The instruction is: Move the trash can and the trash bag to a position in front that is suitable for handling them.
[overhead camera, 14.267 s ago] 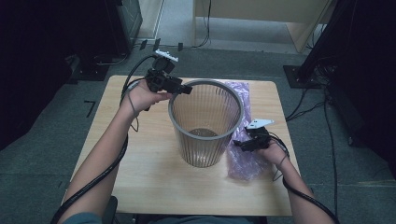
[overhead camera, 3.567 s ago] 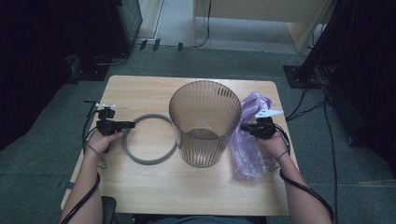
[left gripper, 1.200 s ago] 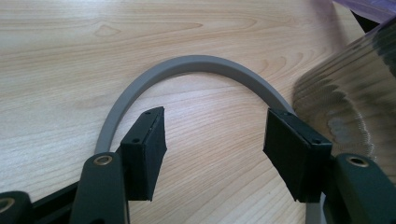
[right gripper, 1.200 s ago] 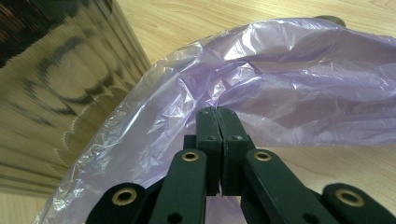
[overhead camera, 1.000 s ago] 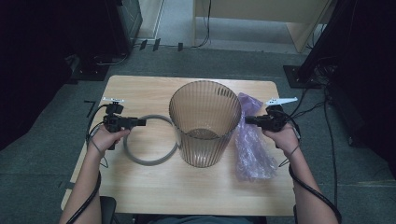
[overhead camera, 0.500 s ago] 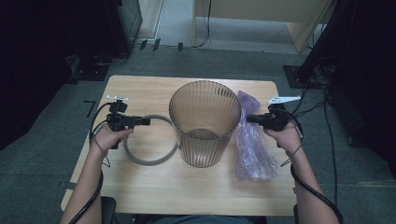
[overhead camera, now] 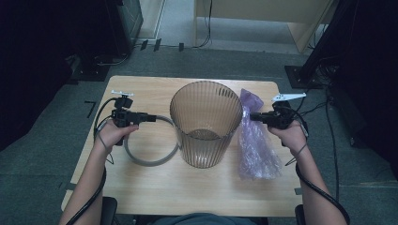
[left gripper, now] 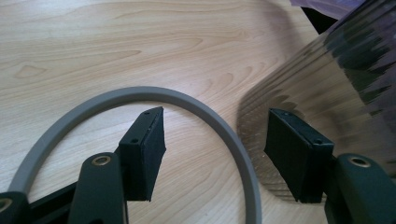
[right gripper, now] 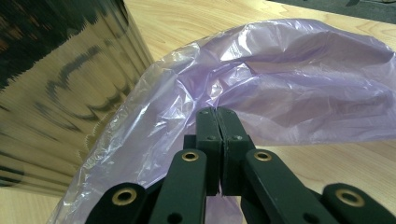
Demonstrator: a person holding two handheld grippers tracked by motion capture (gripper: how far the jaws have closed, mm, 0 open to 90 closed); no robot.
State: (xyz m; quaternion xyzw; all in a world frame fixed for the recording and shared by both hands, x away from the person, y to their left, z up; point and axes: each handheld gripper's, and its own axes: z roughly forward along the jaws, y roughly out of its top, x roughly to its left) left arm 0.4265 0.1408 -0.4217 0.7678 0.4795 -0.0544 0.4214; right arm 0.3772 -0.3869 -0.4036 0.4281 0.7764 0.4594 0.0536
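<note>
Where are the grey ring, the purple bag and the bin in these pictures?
grey ring (left gripper: pixel 205 109): left gripper view, on the top of its curve.
purple bag (right gripper: pixel 299 74): right gripper view, on its crumpled upper side.
bin (overhead camera: pixel 204 140): high view, on its ribbed front wall.

Left gripper (overhead camera: pixel 152 117) jaws apart — right gripper (overhead camera: pixel 253 117) jaws clamped together.
</note>
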